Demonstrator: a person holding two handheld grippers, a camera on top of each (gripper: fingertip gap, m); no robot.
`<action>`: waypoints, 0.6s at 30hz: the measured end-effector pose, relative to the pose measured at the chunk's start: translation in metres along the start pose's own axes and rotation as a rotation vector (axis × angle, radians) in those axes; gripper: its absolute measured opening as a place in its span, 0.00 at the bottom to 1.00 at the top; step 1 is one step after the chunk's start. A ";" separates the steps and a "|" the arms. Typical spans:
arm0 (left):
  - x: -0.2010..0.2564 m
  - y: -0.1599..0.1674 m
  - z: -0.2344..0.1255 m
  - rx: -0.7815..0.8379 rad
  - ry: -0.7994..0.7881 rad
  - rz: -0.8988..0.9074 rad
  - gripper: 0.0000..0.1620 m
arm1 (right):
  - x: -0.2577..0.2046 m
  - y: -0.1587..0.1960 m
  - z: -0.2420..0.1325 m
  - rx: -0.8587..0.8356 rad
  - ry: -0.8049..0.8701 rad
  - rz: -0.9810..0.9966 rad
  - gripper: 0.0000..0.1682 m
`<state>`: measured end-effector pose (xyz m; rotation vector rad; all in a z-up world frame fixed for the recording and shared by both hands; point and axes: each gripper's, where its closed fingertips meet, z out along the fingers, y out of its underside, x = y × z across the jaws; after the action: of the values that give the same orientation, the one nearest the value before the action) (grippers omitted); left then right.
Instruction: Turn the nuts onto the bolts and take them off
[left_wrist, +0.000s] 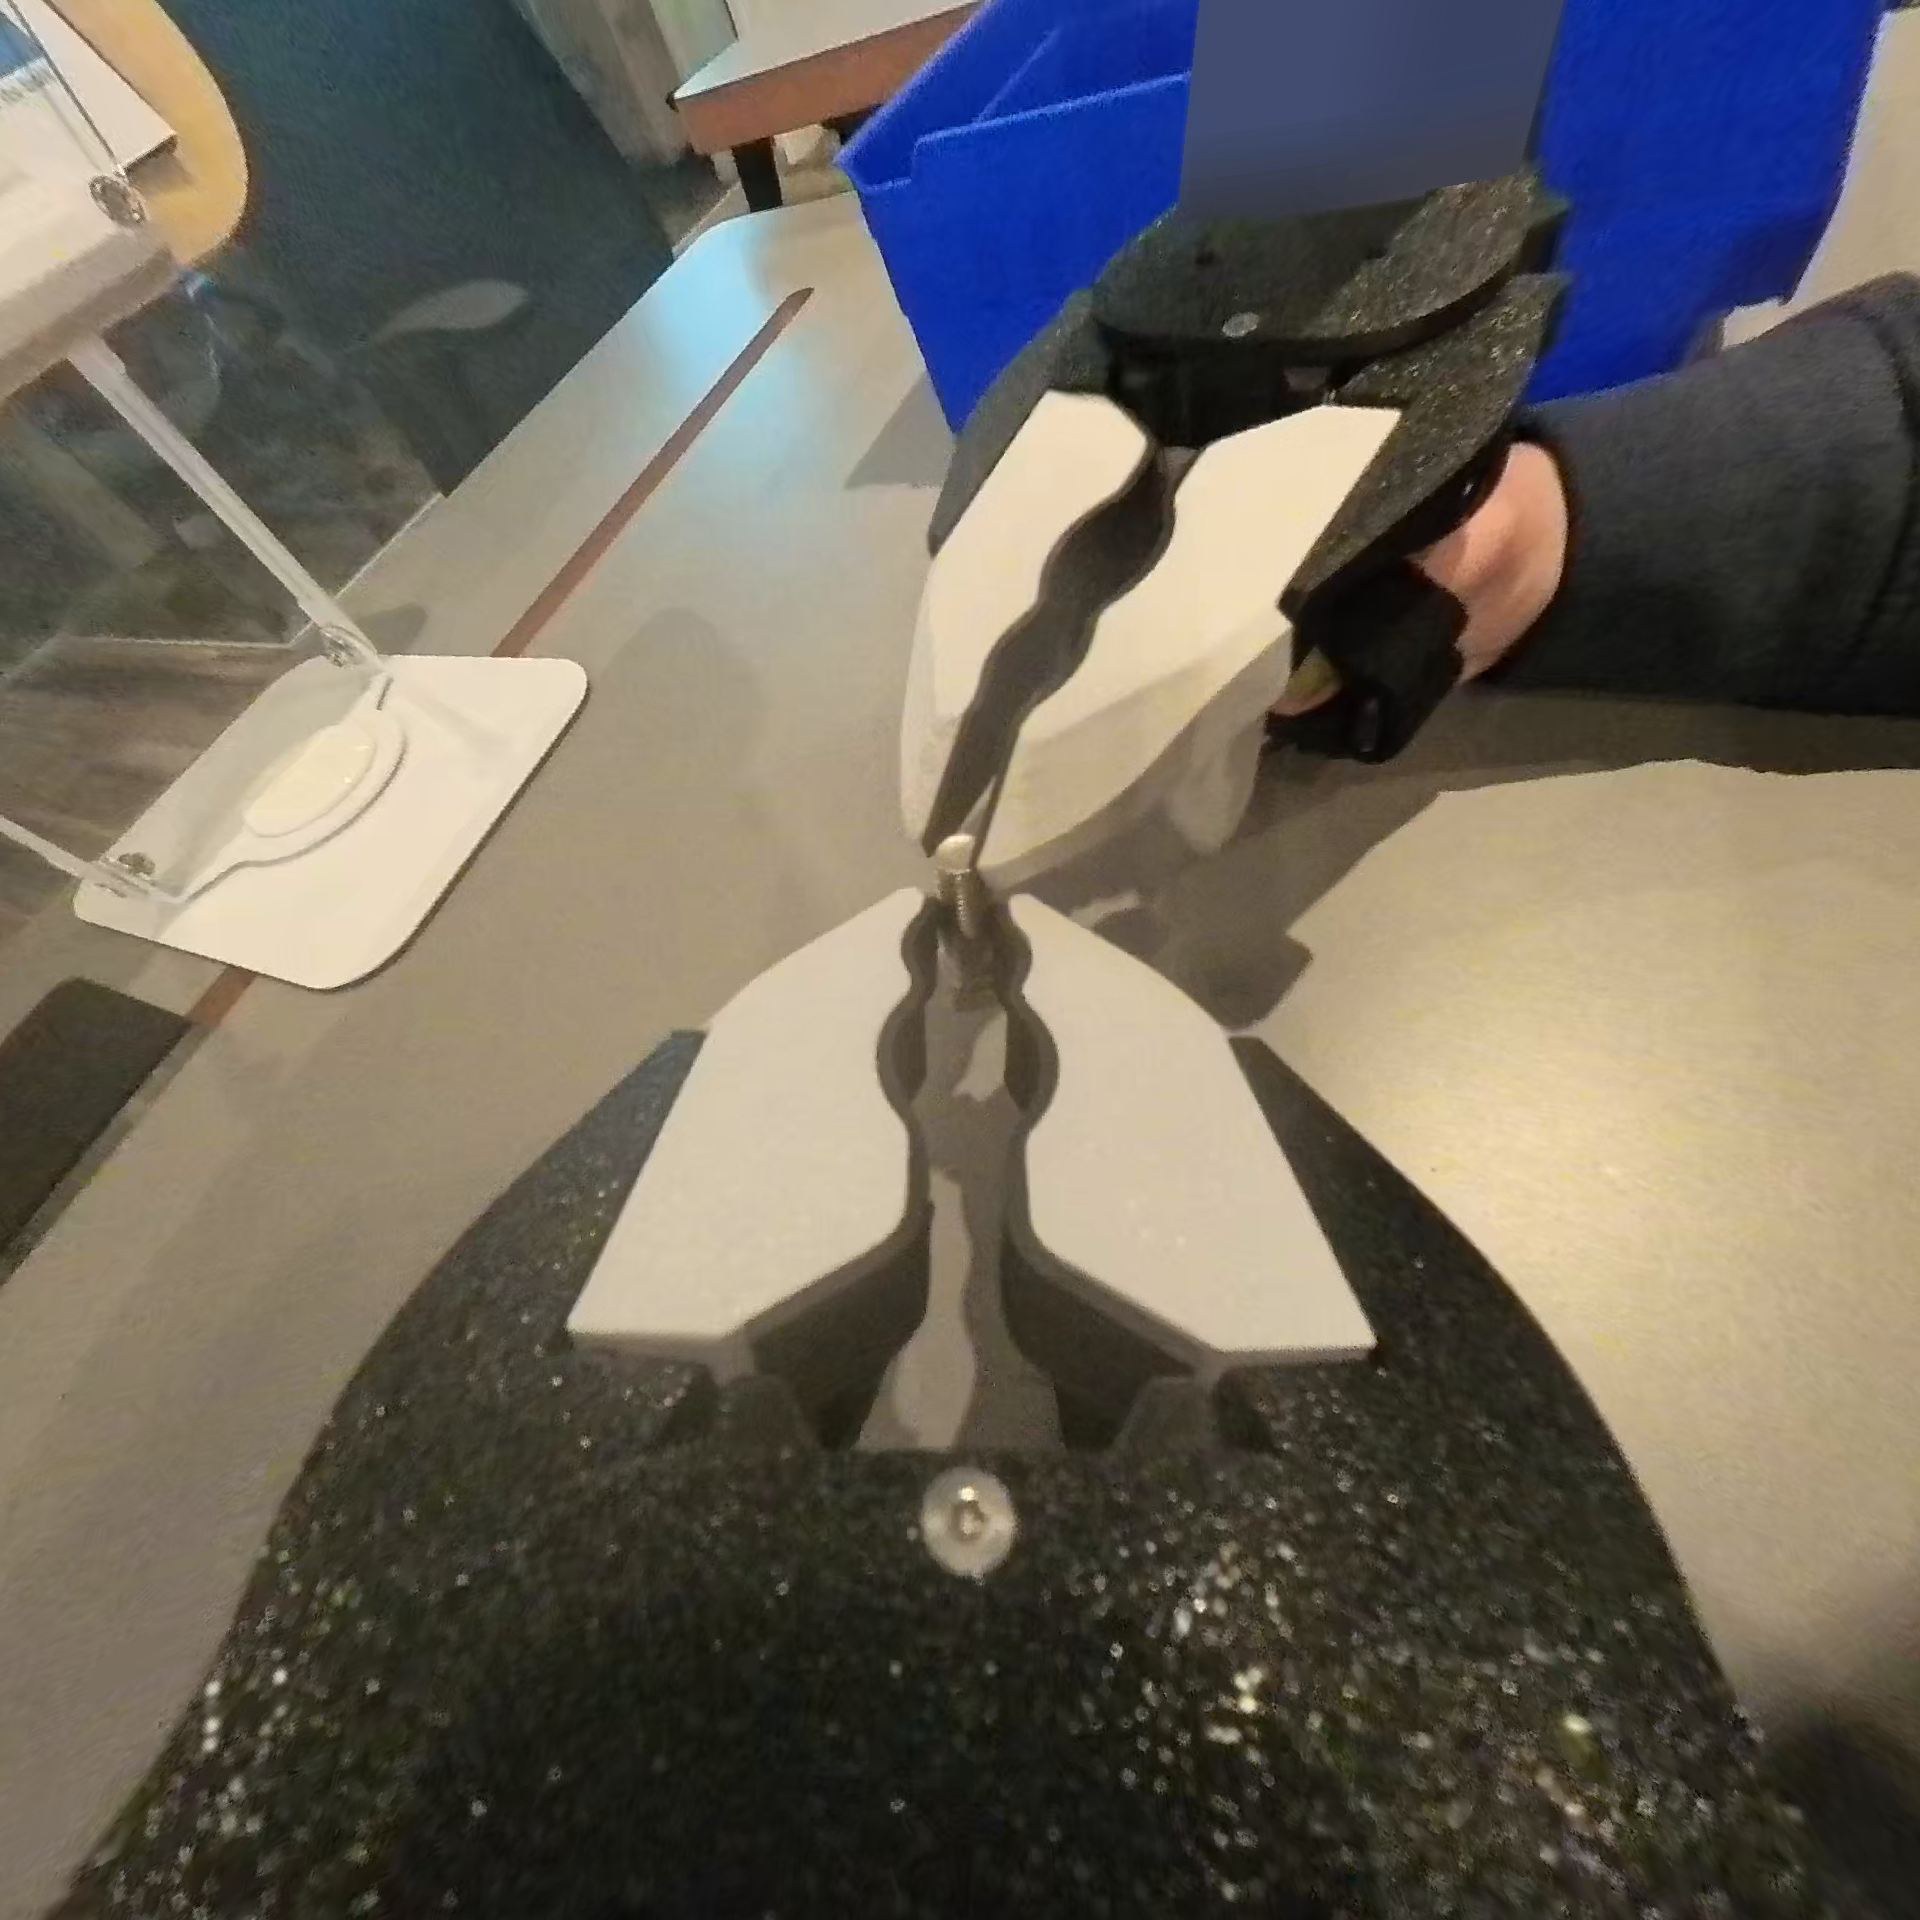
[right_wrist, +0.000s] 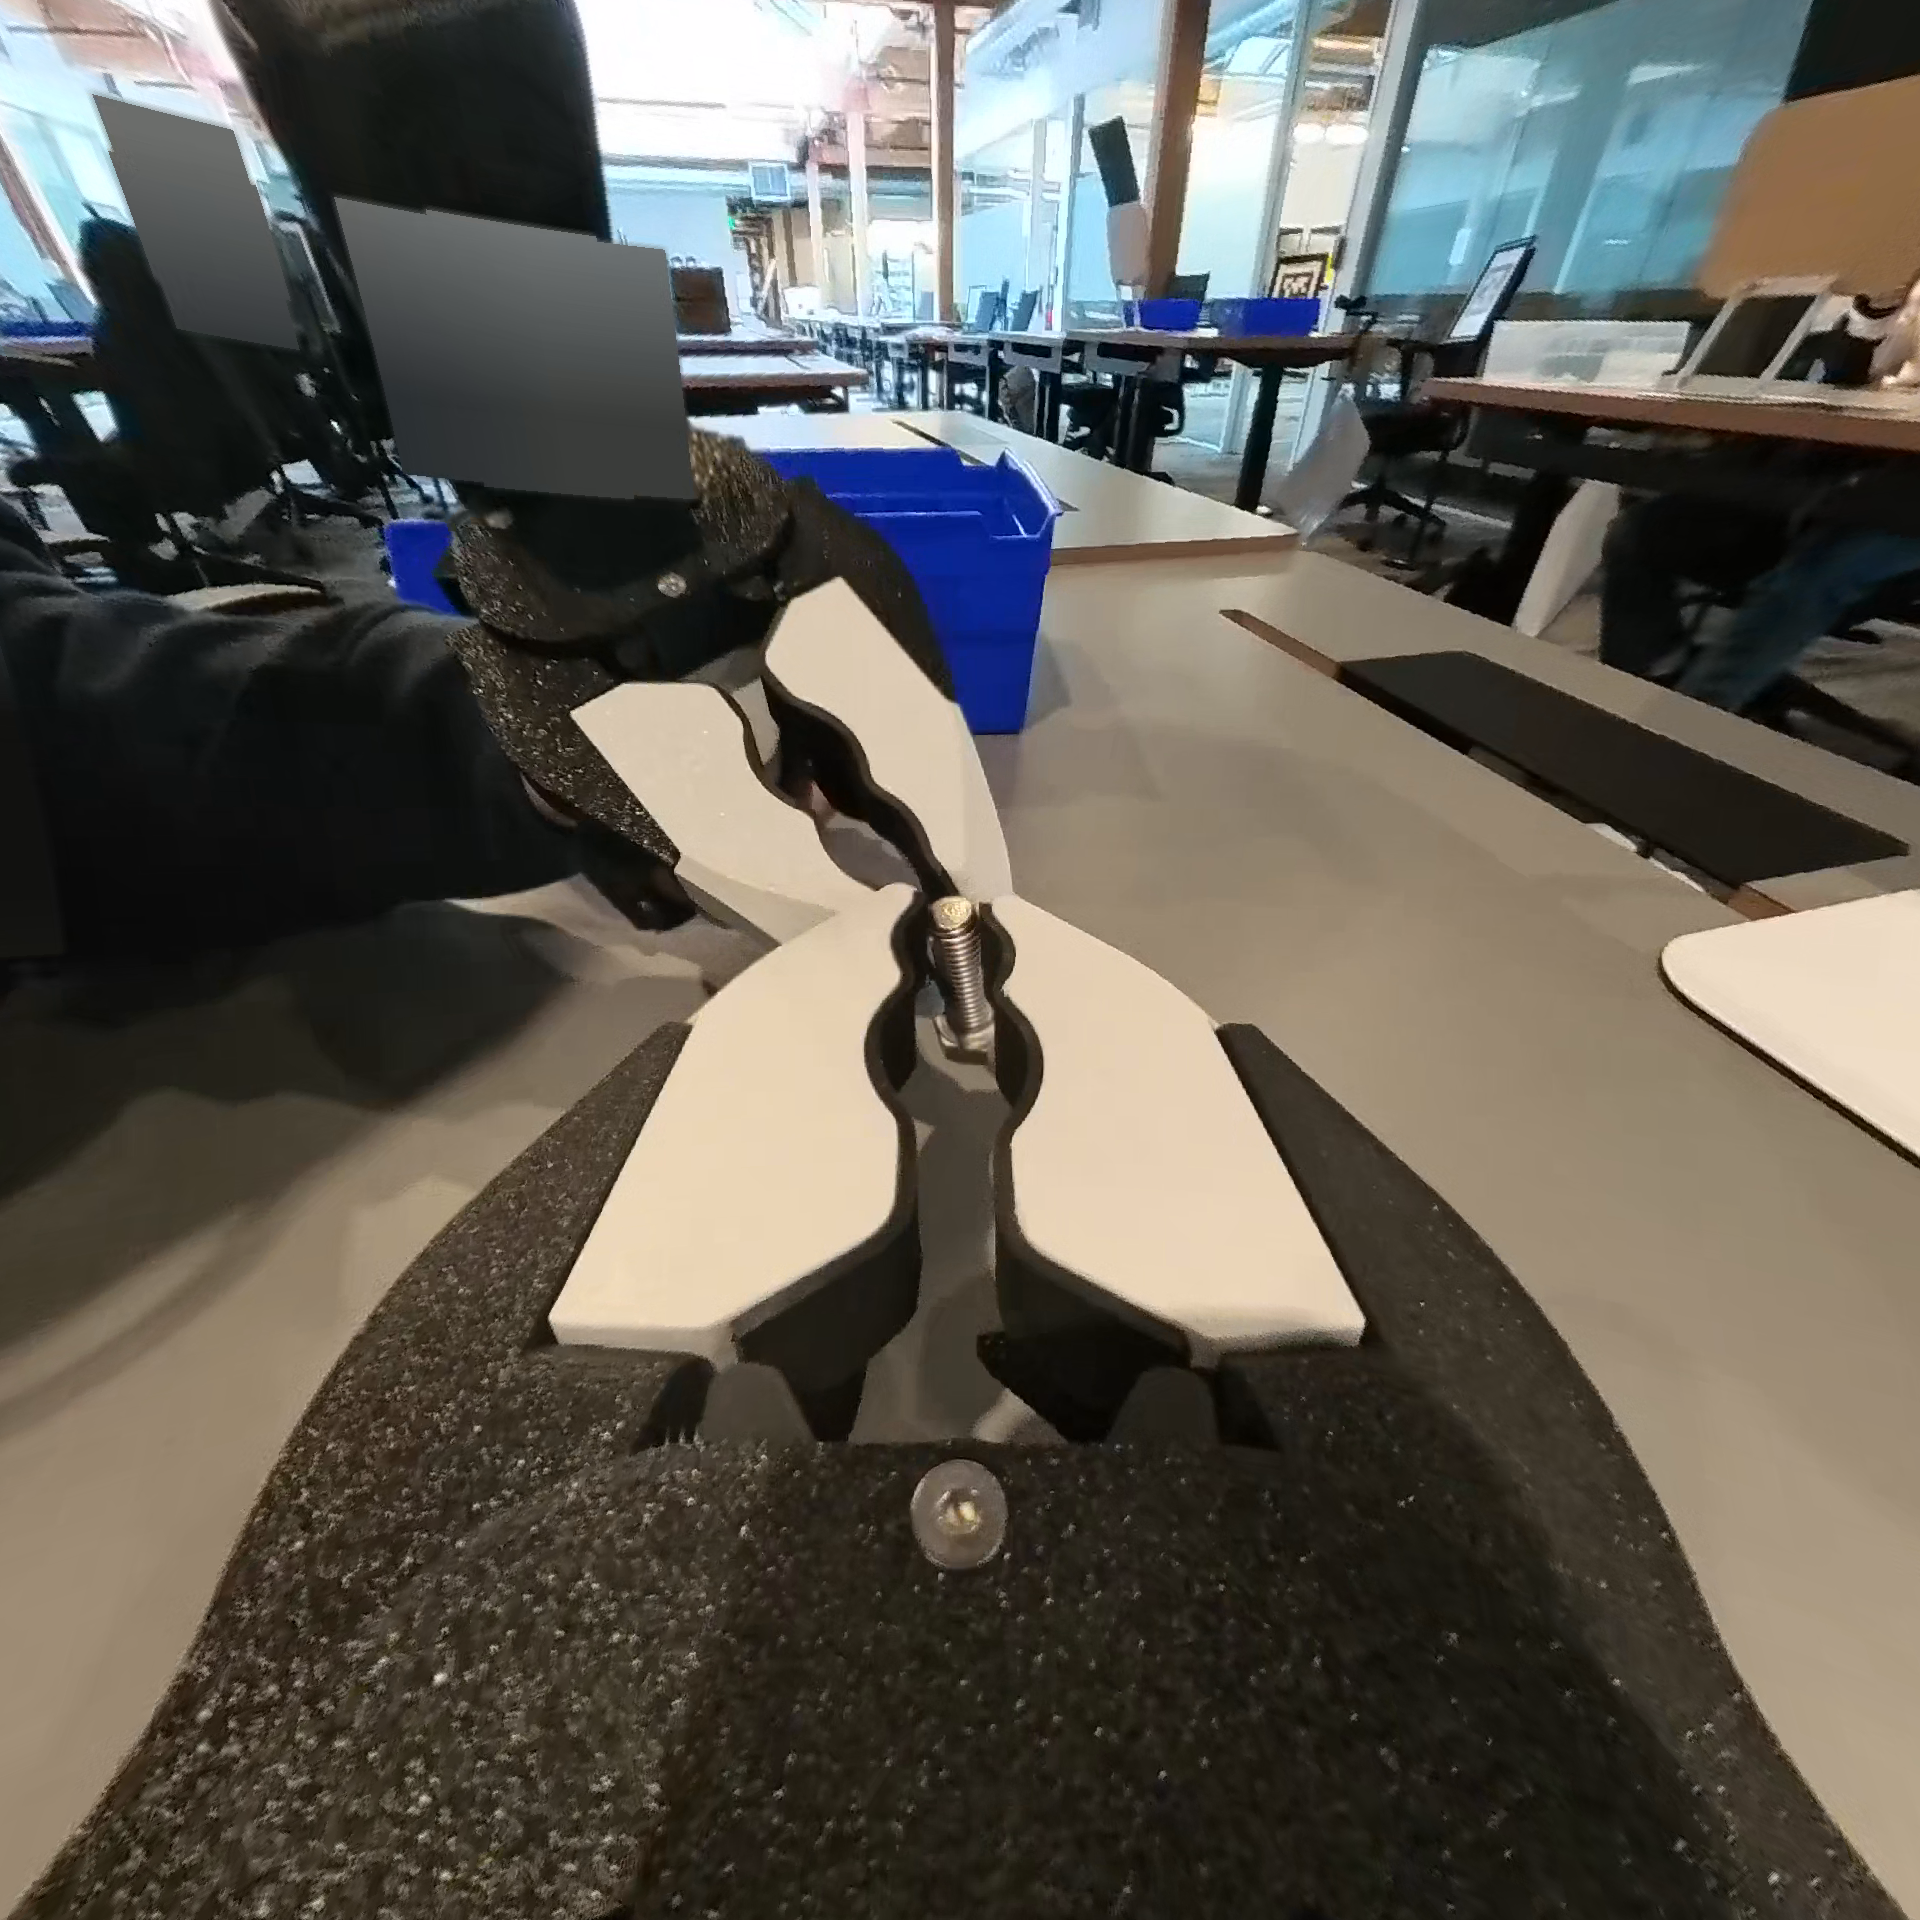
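Blue bin (right_wrist: 935, 582), contents hidden, behind 2 grippers at bolt (right_wrist: 961, 977).

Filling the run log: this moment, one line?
left tool shut on bolt; right tool shut on bolt; hex end down

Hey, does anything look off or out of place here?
Nothing stands out. The left claw and right claw meet around one bolt, held near upright with a nut low on it; the blue bin sits level on the table.
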<state>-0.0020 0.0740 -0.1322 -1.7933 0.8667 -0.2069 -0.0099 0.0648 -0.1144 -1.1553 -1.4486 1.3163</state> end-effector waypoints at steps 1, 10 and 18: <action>0.000 0.000 0.000 0.010 0.002 -0.008 0.06 | 0.000 0.000 0.000 0.000 -0.006 0.004 0.05; 0.003 0.007 0.002 0.027 0.022 -0.032 0.06 | 0.001 0.007 0.004 -0.059 -0.010 0.020 0.08; 0.003 0.022 0.008 -0.024 0.042 -0.070 0.06 | 0.003 0.025 0.009 -0.192 0.008 0.057 0.05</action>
<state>-0.0053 0.0744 -0.1556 -1.8495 0.8395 -0.2814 -0.0169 0.0665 -0.1396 -1.3334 -1.5734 1.2292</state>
